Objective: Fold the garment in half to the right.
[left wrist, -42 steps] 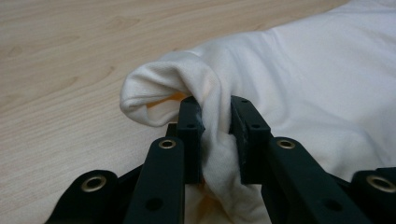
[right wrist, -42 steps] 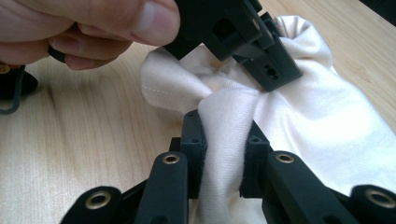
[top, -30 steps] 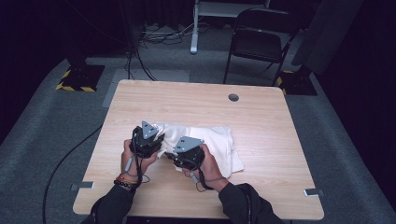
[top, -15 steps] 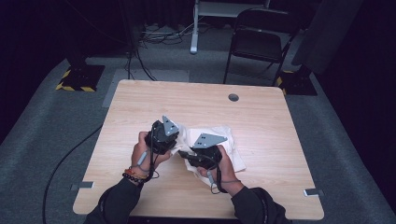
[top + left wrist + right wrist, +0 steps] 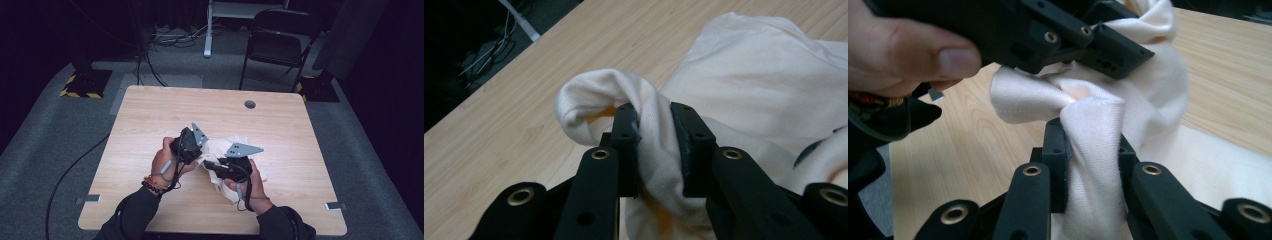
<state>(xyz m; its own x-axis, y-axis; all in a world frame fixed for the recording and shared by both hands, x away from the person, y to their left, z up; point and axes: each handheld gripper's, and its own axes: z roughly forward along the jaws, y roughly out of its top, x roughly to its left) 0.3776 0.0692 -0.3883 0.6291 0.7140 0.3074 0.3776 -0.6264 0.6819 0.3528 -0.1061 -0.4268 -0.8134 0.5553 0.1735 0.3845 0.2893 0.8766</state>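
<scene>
Now both grippers pinch cream cloth [image 5: 224, 150] above table [image 5: 150, 115].

table [image 5: 150, 115] — cloth [image 5: 225, 150] lies on it, near the person's edge and about midway across. left gripper [image 5: 192, 145] at the cloth's left end, right gripper [image 5: 220, 167] just beside it to the right — a fold of cloth between each one's jaws. chair [image 5: 277, 45] behind the table's far right. cables [image 5: 170, 35] on the floor beyond the far edge.
</scene>
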